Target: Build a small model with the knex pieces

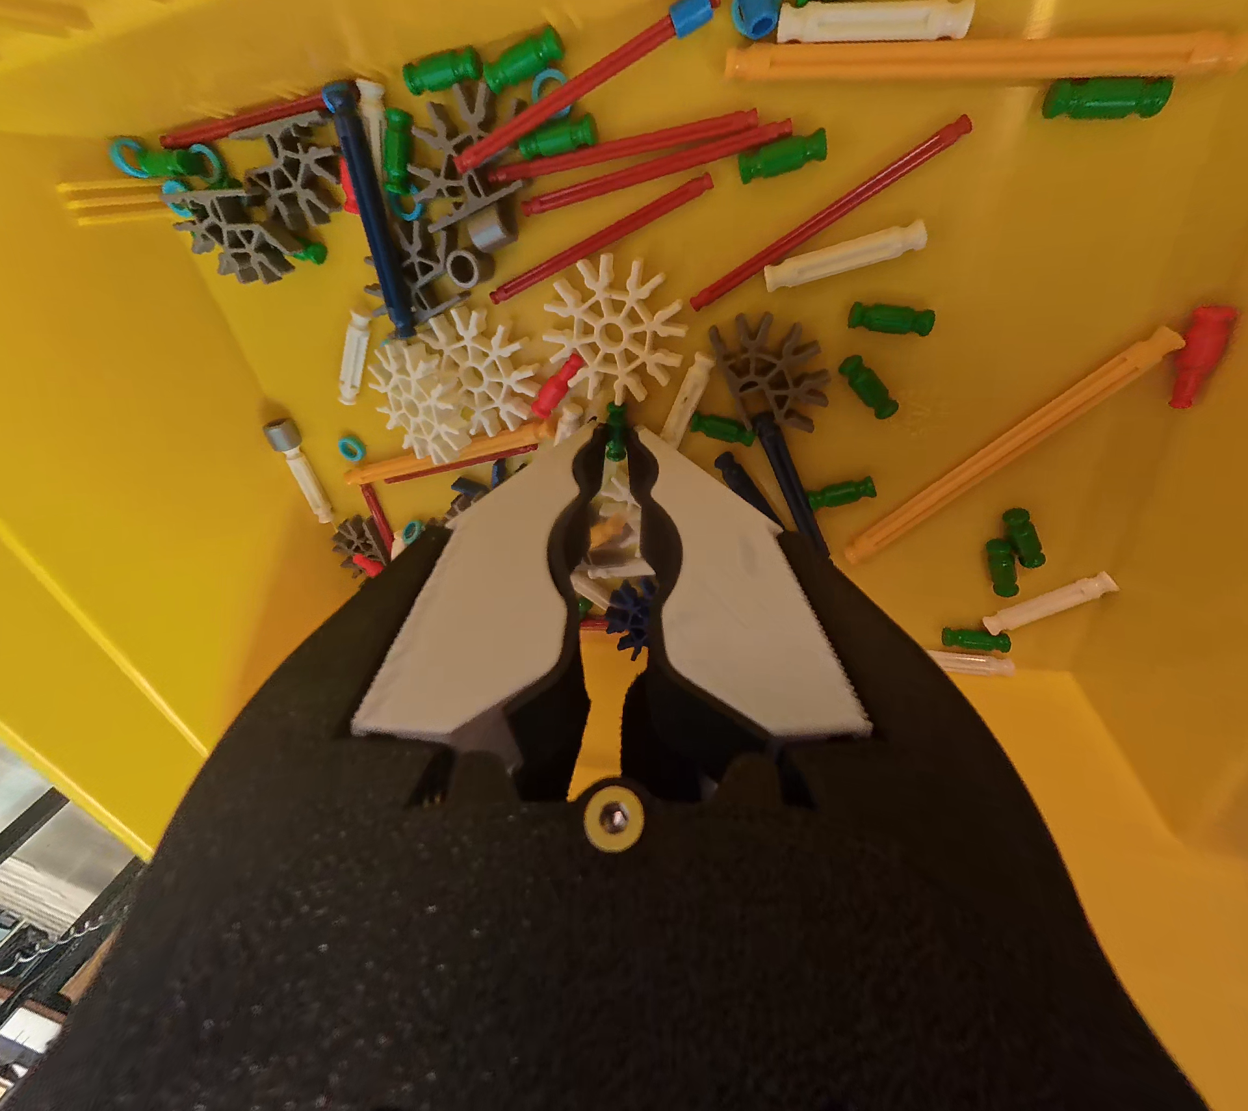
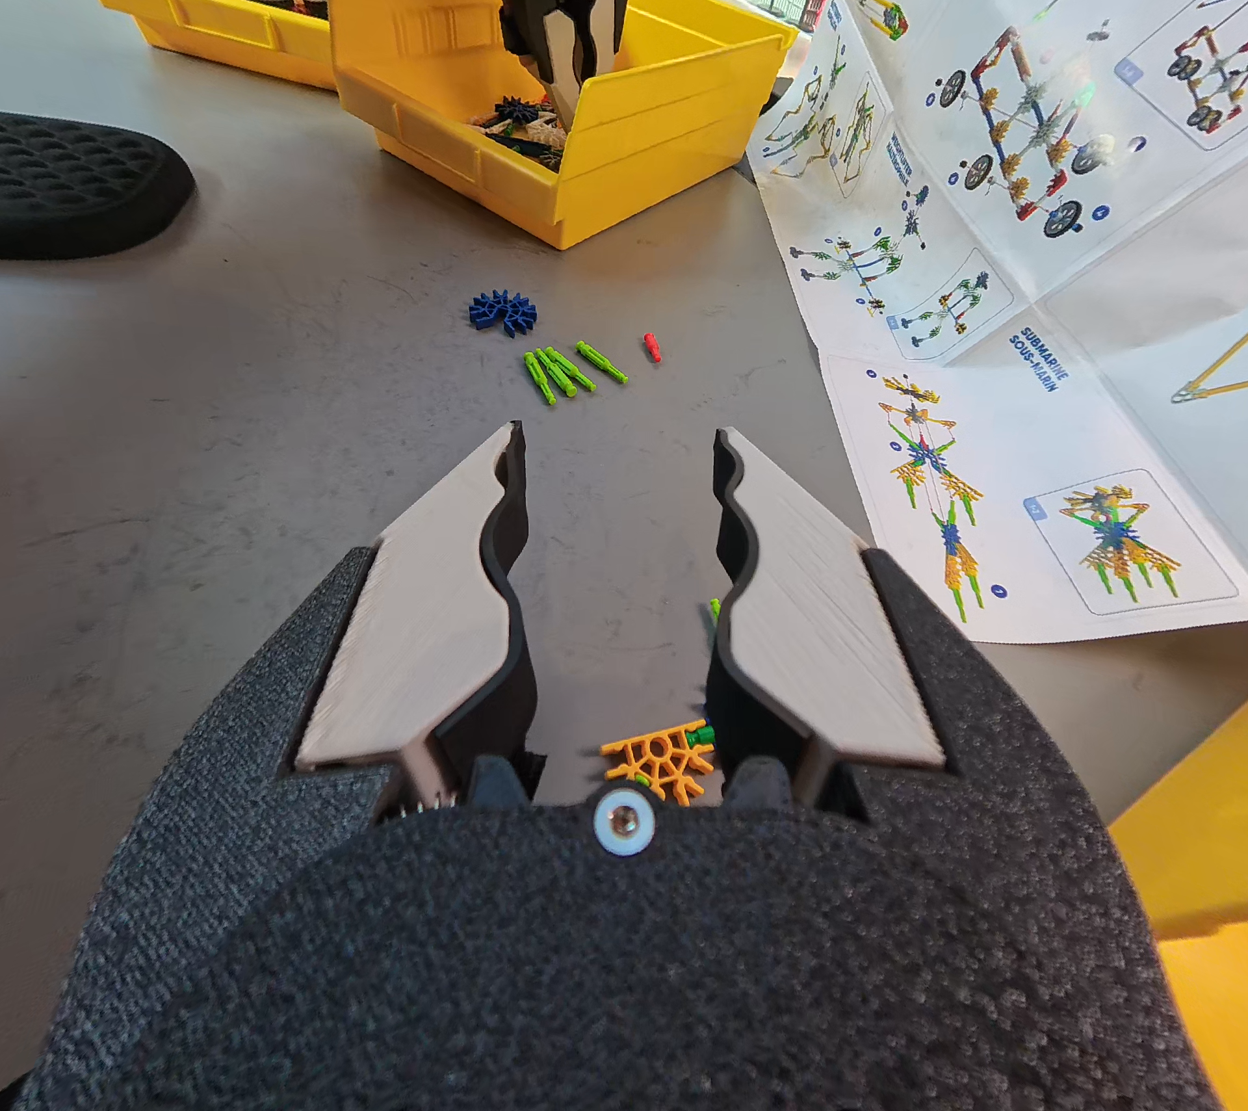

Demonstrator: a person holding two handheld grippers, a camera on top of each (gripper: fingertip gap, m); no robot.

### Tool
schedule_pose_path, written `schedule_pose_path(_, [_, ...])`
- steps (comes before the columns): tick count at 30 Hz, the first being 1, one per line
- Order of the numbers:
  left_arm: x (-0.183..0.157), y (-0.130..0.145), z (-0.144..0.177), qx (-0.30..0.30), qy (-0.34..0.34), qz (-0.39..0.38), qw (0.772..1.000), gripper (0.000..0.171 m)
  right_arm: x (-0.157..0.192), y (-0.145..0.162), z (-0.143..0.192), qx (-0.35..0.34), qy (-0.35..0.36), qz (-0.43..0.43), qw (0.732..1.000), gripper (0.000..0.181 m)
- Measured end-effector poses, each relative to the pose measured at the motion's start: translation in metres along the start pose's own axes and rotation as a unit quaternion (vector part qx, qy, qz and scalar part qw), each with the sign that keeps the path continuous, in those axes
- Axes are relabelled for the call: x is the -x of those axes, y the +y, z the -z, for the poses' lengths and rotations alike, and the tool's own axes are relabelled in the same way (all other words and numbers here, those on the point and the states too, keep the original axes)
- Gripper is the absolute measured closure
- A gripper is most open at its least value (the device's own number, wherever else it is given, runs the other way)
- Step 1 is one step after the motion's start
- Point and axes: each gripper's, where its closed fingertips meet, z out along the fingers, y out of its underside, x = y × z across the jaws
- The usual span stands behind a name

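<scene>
Pinching a small green rod (image 1: 615,433), left hand-held gripper (image 1: 616,437) inside yellow bin (image 1: 135,403).

The only readable writing is showing on the white instruction sheet (image 2: 1013,187): blue headings and small numbered marks beside the model drawings. The yellow bins (image 2: 648,160) are carrying no writing.

Two bins (image 2: 608,187) stand at the far side of the surface (image 2: 270,437), the instruction sheet (image 2: 1013,335) to their right. Loose rods (image 2: 560,373) and a connector (image 2: 503,312) lie nearer, before the right bin.
</scene>
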Motion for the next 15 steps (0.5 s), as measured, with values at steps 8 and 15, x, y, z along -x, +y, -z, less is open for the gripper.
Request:
schedule_pose_path(8, [0.011,0.001,0.016,-0.005,-0.004,0.053,0.999,0.166,0.001,-0.004,0.002,-0.003,0.004,0.008,1.000,0.128])
schedule_pose_path(15, [-0.037,-0.092,0.137,-0.195,-0.002,0.032,0.980,0.166,0.000,-0.003,0.001,-0.004,-0.003,0.000,1.000,0.128])
